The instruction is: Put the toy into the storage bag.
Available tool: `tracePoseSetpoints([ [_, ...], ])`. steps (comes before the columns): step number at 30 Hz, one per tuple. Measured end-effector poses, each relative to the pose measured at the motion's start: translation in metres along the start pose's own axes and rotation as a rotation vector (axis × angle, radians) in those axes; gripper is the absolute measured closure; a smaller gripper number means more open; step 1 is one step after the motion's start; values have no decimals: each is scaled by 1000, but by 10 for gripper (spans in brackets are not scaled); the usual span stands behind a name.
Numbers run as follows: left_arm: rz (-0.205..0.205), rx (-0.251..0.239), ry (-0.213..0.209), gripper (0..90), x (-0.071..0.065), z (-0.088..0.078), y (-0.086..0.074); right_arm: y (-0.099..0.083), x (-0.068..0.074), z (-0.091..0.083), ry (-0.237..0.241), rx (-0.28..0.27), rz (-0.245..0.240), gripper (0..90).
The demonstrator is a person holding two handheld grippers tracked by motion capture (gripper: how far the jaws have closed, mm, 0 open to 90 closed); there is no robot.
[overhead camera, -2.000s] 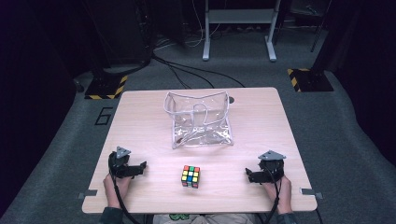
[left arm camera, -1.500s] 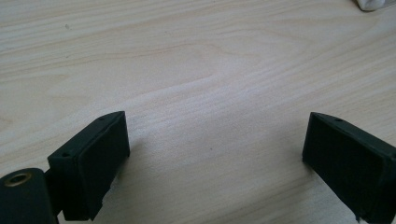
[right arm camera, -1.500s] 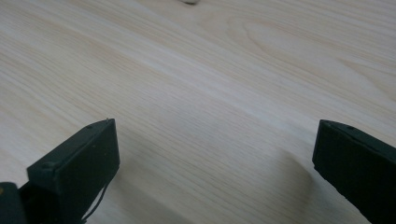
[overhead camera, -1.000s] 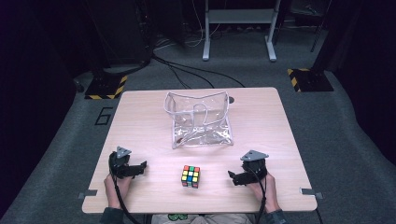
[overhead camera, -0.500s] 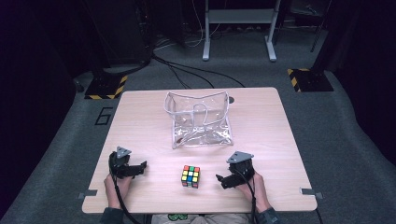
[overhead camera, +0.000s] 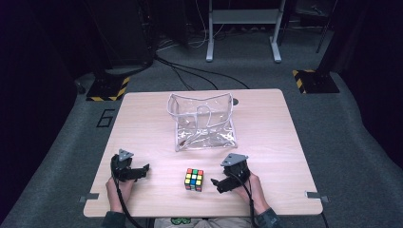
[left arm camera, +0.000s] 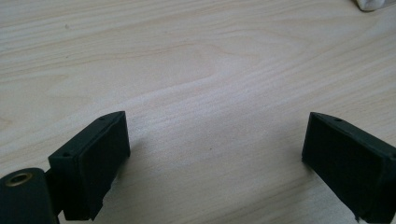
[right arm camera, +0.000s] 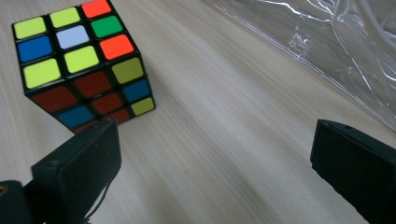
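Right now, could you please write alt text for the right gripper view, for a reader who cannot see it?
A scrambled puzzle cube sits on a pale wooden table, just beyond the left jaw of the open right tongs. A clear plastic bag lies at upper right, apart from the cube.

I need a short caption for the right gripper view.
Open right hand-held gripper nears a Rubik's cube beside a clear plastic bag.

Glossy plastic cube (right arm camera: pixel 81 65), clear shiny plastic bag (overhead camera: pixel 203 121), matt pale wood table (overhead camera: pixel 266 123)
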State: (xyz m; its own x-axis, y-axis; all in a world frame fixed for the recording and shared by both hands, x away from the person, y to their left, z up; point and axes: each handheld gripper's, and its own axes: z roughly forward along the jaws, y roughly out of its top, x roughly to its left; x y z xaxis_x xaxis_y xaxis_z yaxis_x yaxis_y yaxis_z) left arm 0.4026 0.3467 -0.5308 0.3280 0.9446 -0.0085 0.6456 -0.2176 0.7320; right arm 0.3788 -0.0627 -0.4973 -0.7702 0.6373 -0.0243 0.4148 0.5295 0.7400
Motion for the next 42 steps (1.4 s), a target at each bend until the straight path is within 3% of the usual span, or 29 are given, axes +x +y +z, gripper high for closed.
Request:
tracePoseSetpoints([
  [9, 1, 0, 0, 73, 0, 0, 0, 15, 15, 5, 40, -6, -48, 9],
  [16, 1, 0, 0, 73, 0, 0, 0, 22, 22, 10, 94, -3, -56, 9],
  [33, 0, -2, 3, 76, 0, 0, 0, 32, 43, 18, 153, 4, -121, 7],
  [42, 1, -2, 2, 76, 0, 0, 0, 34, 52, 28, 170, 31, -110, 0],
])
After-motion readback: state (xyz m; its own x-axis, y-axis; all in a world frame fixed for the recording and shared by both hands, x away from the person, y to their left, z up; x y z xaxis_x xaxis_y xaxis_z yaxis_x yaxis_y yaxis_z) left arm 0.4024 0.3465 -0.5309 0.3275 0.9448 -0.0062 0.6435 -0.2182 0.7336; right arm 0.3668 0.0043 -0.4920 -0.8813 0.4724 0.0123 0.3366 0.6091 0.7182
